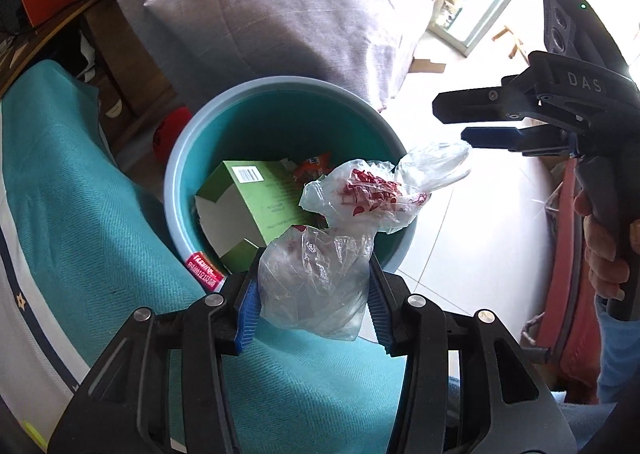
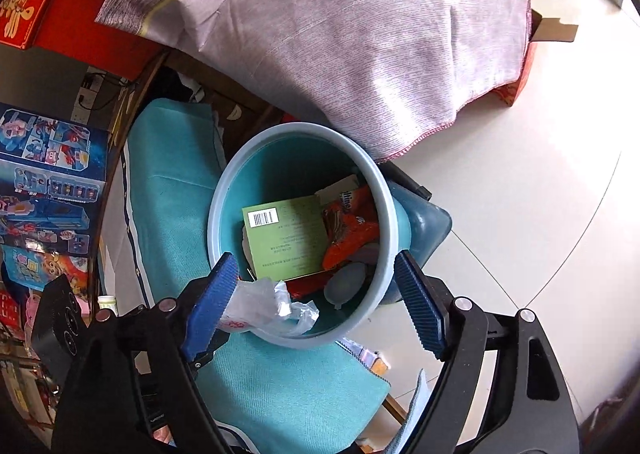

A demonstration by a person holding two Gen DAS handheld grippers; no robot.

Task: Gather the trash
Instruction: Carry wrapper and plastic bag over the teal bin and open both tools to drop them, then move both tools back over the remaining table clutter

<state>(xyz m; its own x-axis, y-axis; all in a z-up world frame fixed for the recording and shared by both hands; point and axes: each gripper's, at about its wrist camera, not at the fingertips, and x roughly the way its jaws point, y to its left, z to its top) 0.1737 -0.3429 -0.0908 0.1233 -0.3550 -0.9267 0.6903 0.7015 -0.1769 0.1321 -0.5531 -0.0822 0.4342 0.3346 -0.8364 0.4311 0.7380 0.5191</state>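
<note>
Drop step: my left gripper [image 1: 314,286] clamps a crumpled clear plastic bag [image 1: 320,278] over the teal bin's [image 1: 280,83] 6 o'clock rim, right gripper [image 2: 316,302] wide and empty, so next I open left and let it fall in.

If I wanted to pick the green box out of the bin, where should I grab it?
Probably by the upper edge of the green box, the end with the barcode, coming straight down from above. It leans tilted inside the round bin, so the walls block any sideways reach. An orange wrapper crowds one side, so pinch the thin cardboard across its flat faces near the barcode corner.
</note>
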